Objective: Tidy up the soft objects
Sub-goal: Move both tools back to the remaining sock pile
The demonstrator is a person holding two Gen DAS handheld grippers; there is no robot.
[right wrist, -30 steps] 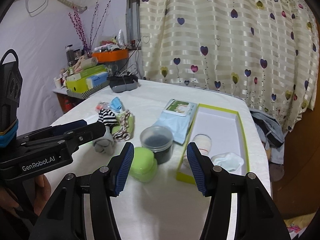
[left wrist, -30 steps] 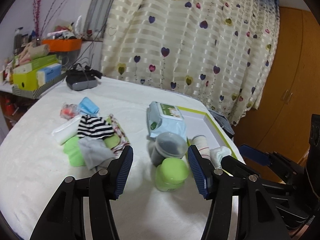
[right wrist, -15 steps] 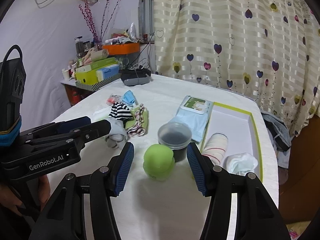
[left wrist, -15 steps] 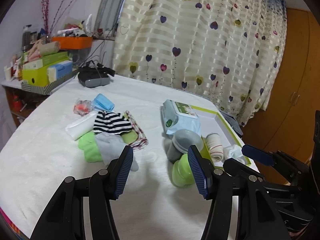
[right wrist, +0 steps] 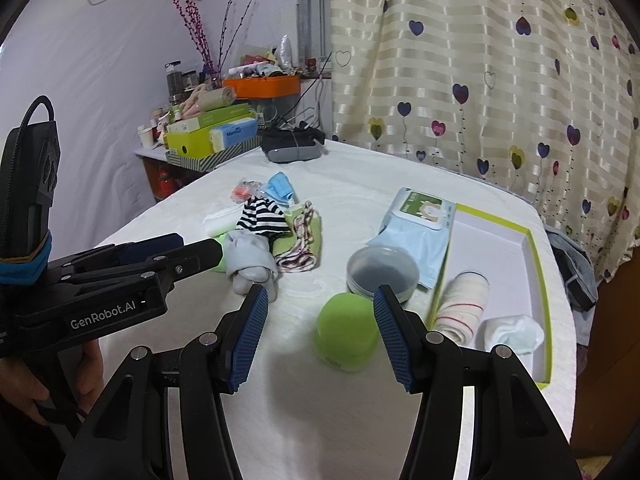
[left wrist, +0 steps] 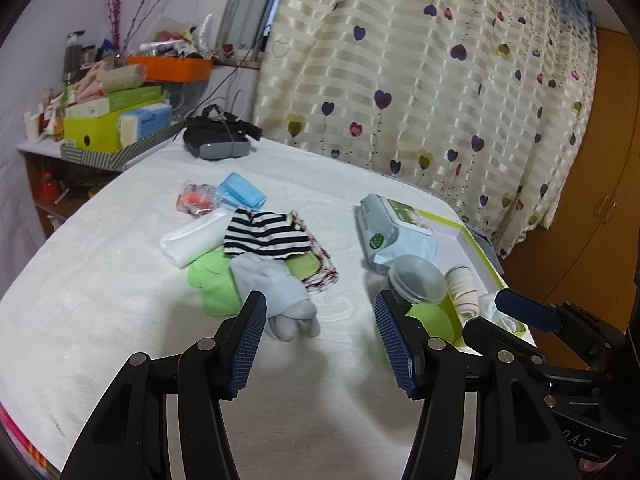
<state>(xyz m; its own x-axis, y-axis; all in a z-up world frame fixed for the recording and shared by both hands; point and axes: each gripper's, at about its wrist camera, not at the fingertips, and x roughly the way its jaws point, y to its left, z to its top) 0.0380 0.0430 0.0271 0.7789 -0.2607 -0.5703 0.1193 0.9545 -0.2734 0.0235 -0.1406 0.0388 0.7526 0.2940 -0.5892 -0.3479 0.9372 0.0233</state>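
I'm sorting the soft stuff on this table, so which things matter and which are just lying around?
Job:
grey sock
striped sock
green cloth
rolled towel
green-edged box

Lying about:
wipes pack
lidded tub
green jar
black device

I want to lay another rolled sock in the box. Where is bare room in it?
The far part of the box beyond the striped roll is bare. Its near end is crowded with the roll and the white sock.

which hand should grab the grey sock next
Left, probably. The left gripper is open with the grey sock just ahead of its left finger. The right gripper is open too, but faces the green ball, with the sock off to its left.
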